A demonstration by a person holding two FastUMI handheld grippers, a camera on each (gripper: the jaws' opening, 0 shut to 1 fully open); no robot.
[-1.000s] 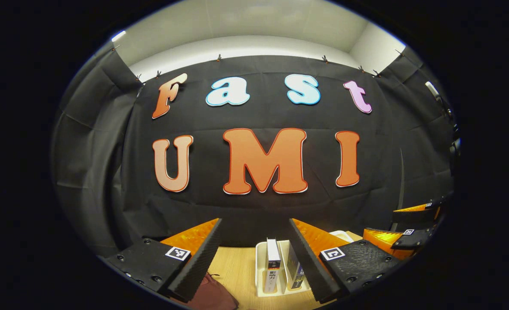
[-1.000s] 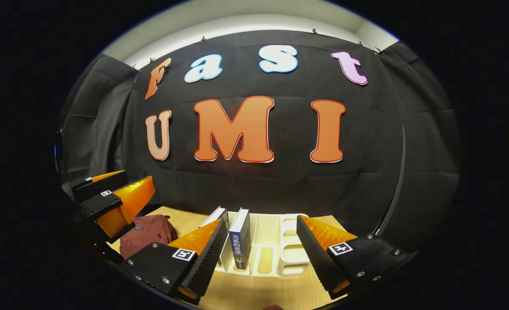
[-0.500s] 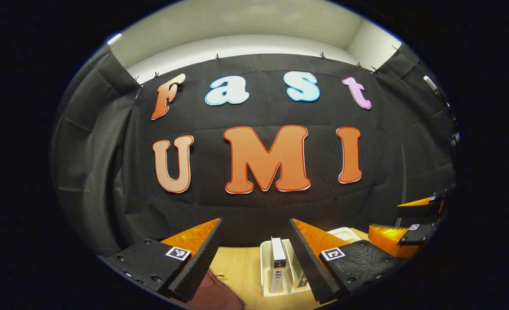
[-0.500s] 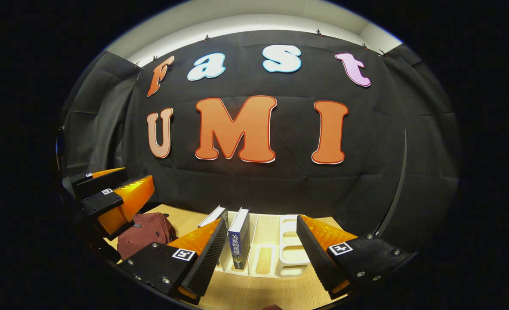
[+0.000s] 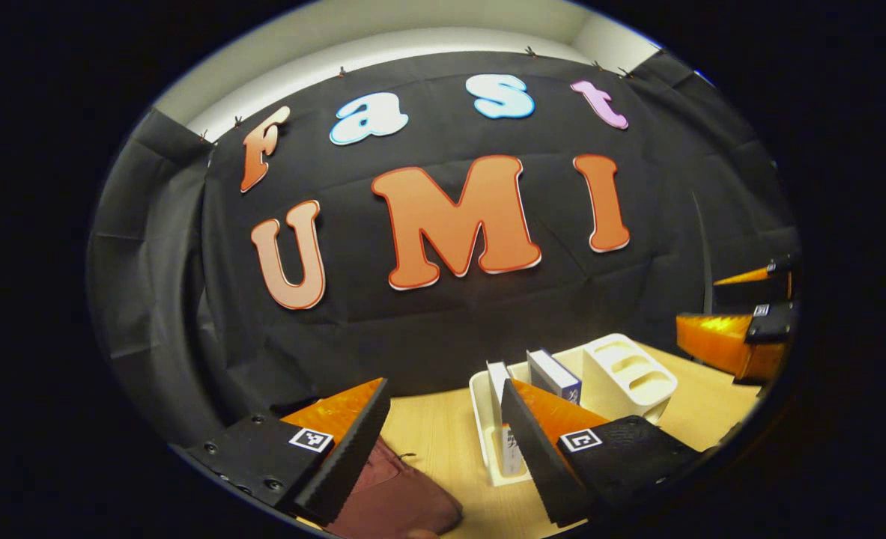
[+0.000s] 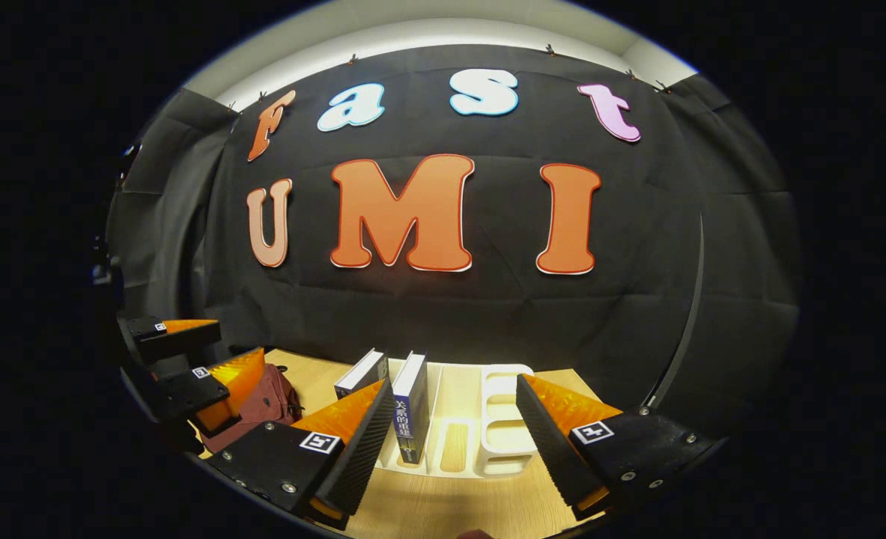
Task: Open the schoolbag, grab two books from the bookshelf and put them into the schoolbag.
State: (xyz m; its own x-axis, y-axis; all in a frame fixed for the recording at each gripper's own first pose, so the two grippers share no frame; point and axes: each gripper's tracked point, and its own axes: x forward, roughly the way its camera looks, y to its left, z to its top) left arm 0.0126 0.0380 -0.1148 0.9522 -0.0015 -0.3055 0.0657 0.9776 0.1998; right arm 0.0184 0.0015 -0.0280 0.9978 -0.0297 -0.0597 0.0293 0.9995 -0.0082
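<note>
Both the left gripper (image 5: 443, 442) and right gripper (image 6: 450, 442) are wide open and empty above the table (image 6: 443, 516), the soft, floppy schoolbag (image 5: 398, 501) nearest, two stiff books (image 6: 410, 408) upright in the bookshelf (image 6: 499, 419) beyond, best gripped across their covers.

Matt wood-grain table (image 6: 443, 516), smooth white plastic bookshelf (image 6: 499, 419), soft maroon cloth schoolbag (image 5: 398, 501), glossy-covered books (image 6: 410, 408)

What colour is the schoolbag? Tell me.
Dark maroon schoolbag; clearest in the right gripper view.
</note>
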